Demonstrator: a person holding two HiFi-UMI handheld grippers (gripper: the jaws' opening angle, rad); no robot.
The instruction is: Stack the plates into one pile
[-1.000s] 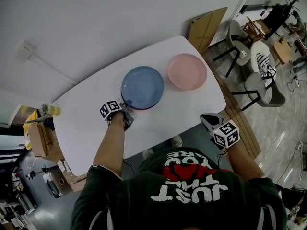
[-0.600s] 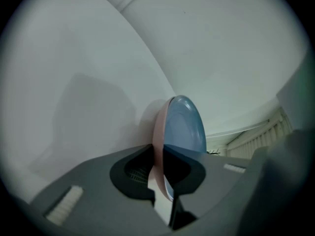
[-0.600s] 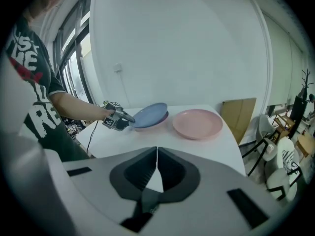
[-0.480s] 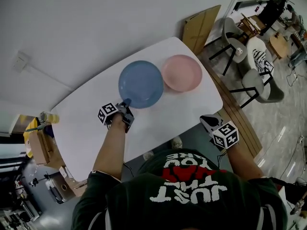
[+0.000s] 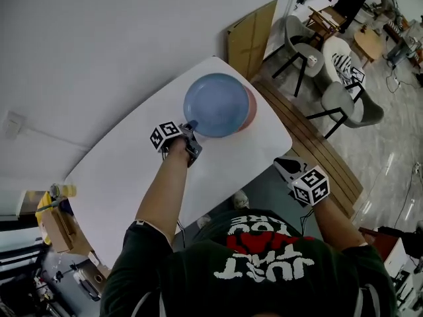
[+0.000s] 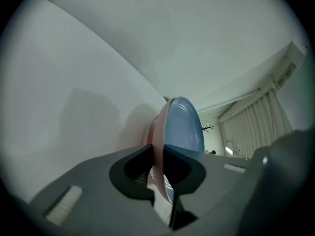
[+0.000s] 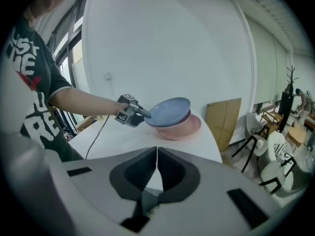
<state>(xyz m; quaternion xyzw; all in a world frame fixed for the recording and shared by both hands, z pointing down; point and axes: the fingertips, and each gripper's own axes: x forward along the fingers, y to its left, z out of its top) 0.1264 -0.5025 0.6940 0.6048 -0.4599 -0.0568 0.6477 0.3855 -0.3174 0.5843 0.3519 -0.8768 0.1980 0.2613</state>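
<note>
Blue plate (image 5: 217, 104) moved, above pink plate (image 5: 252, 108)

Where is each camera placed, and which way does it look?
Head view: on the person's head, steeply down at the table; left forearm, shirt show.
Left gripper view: on the left gripper, along its opening jaws with blue plate between them.
Right gripper view: on the right gripper, jaws together, across the table; left forearm shows.
Shared: all show blue plate over pink plate.
</note>
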